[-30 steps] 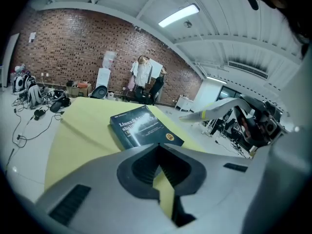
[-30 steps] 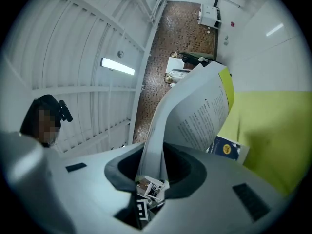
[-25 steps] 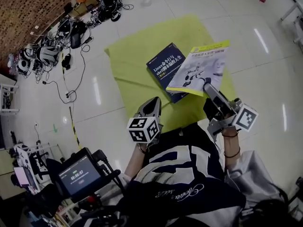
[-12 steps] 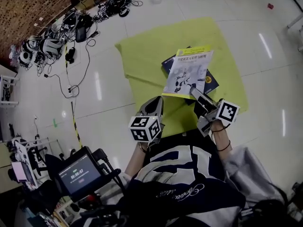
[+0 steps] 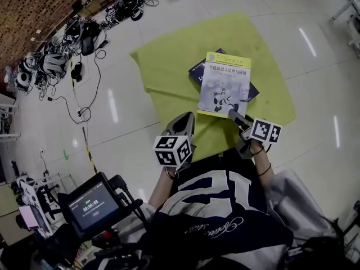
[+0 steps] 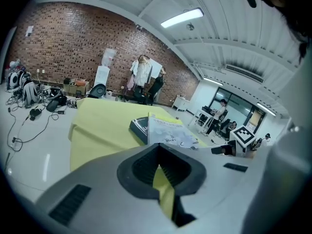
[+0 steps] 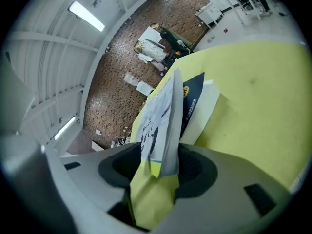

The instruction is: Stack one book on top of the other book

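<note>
A white book with a yellow top band [image 5: 225, 86] lies flat on a dark blue book [image 5: 198, 71], both on a yellow-green cloth [image 5: 169, 55] spread on the floor. My right gripper [image 5: 232, 115] is at the white book's near corner. In the right gripper view that corner [image 7: 161, 116] sits between the jaws, which are opening, and the pads stand off it; the blue book [image 7: 192, 104] shows beneath. My left gripper [image 5: 183, 120] hovers over the cloth's near edge, shut and empty. The left gripper view shows both books [image 6: 168, 133] ahead to the right.
Cables, bags and gear [image 5: 62, 49] lie on the glossy floor at the upper left. A small screen on a rig [image 5: 93, 207] sits at the lower left. The person's lap fills the bottom of the head view.
The right gripper has come down with the white book, which now lies flat on the blue book instead of tilted above it. Its jaws have widened. The left gripper has barely shifted.
</note>
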